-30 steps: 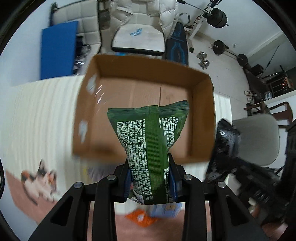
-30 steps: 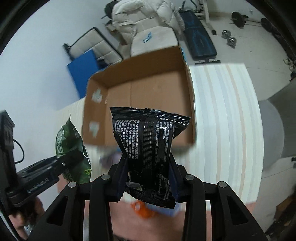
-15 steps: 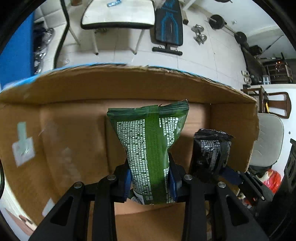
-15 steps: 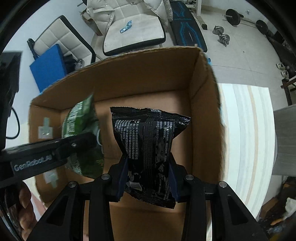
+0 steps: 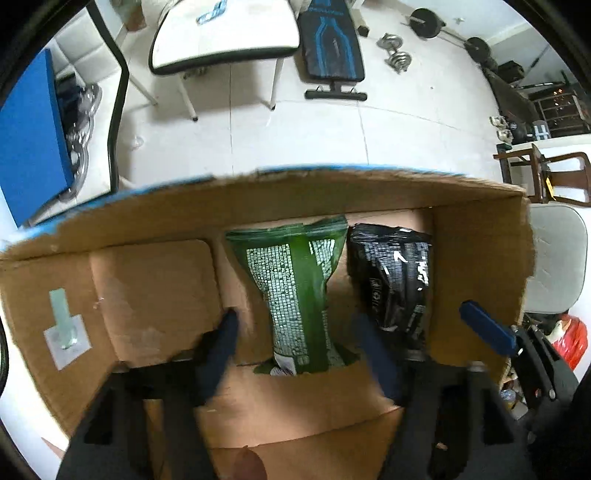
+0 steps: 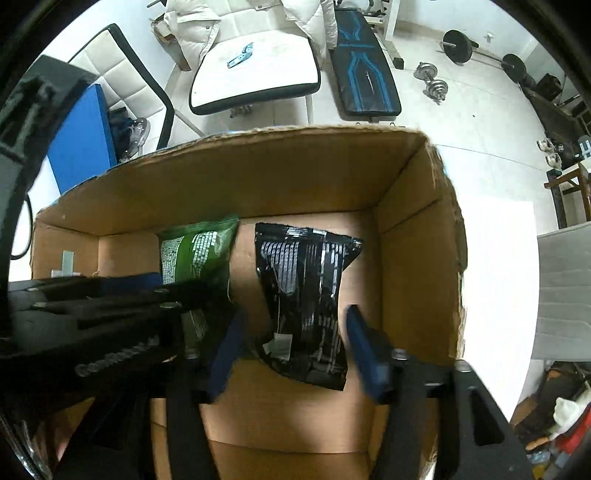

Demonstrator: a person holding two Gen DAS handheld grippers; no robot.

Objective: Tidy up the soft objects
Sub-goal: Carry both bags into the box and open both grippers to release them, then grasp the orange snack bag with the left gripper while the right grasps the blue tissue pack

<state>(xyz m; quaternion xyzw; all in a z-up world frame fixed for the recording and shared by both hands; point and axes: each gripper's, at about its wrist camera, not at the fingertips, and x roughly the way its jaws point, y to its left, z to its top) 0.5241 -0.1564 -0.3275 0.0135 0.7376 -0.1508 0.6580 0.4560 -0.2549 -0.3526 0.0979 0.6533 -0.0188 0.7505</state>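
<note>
A green snack pouch (image 5: 295,291) and a black snack pouch (image 5: 397,273) lie side by side on the floor of an open cardboard box (image 5: 155,291). My left gripper (image 5: 297,343) is open, its fingers spread either side of the green pouch and not touching it. In the right wrist view my right gripper (image 6: 295,343) is open around the black pouch (image 6: 306,291), with the green pouch (image 6: 195,254) to its left partly hidden by the left gripper's body. Both grippers are inside the box.
The box's far wall (image 6: 258,184) and right wall (image 6: 417,266) rise around the pouches. Beyond the box are a white chair (image 5: 225,33), a blue weight bench (image 5: 332,40), dumbbells (image 5: 397,57) and a grey chair (image 5: 554,258) on the right.
Both grippers have lowered into the box and opened. The green and black pouches have left the jaws and now lie on the box floor.
</note>
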